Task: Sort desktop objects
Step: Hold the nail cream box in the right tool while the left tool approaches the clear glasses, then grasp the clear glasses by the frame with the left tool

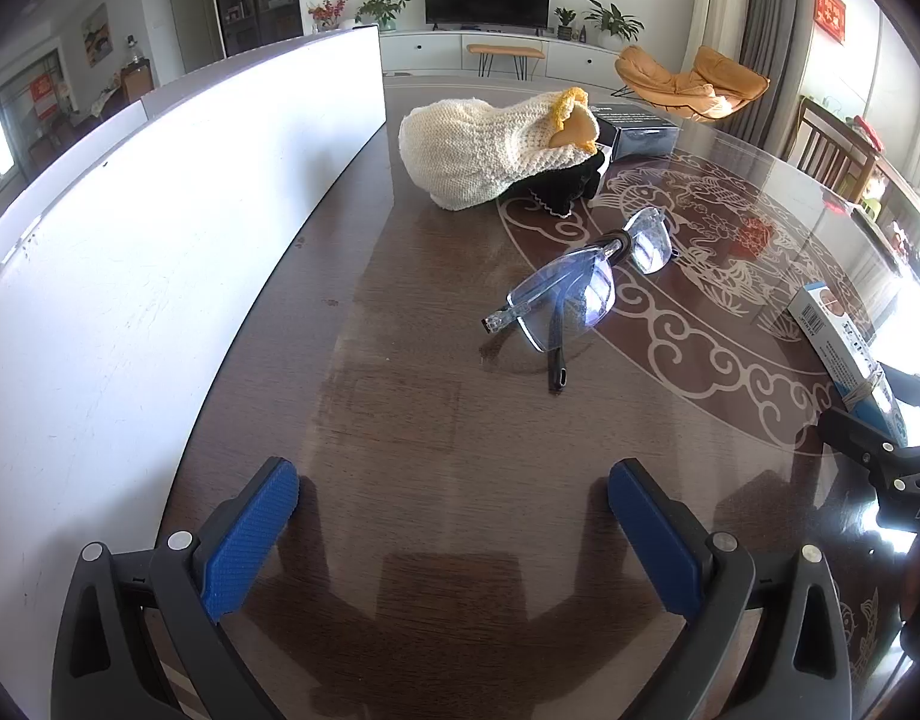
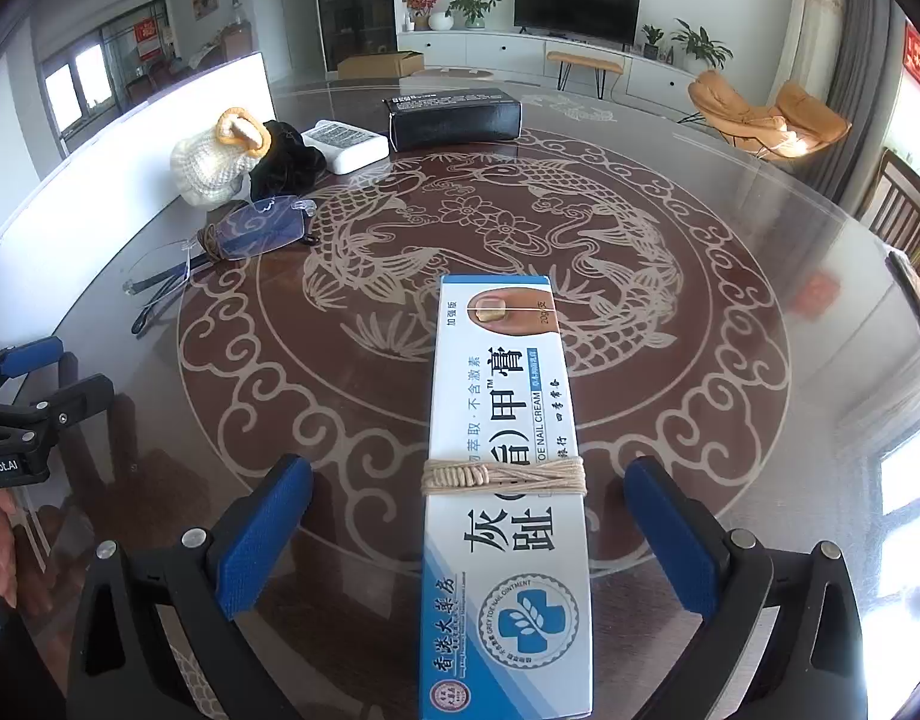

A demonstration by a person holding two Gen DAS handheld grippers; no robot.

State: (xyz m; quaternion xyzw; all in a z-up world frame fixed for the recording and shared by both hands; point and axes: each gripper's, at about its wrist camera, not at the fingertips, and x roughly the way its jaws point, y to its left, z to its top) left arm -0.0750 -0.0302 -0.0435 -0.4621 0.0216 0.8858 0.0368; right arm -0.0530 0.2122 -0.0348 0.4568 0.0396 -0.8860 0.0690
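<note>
While both grippers tilt steeply down at the dark glass-topped round table (image 2: 730, 276), the right gripper (image 2: 469, 531) stands wide apart, its blue pads clear of the long white-and-blue cardboard ointment box (image 2: 505, 420) lying between them. Empty, the left gripper (image 1: 453, 531) gapes too, with clear-lensed spectacles (image 1: 586, 282) lying ahead.

Black-framed left gripper (image 1: 453, 540), right gripper (image 2: 469, 540), blue ribbed pads, silver screws
</note>
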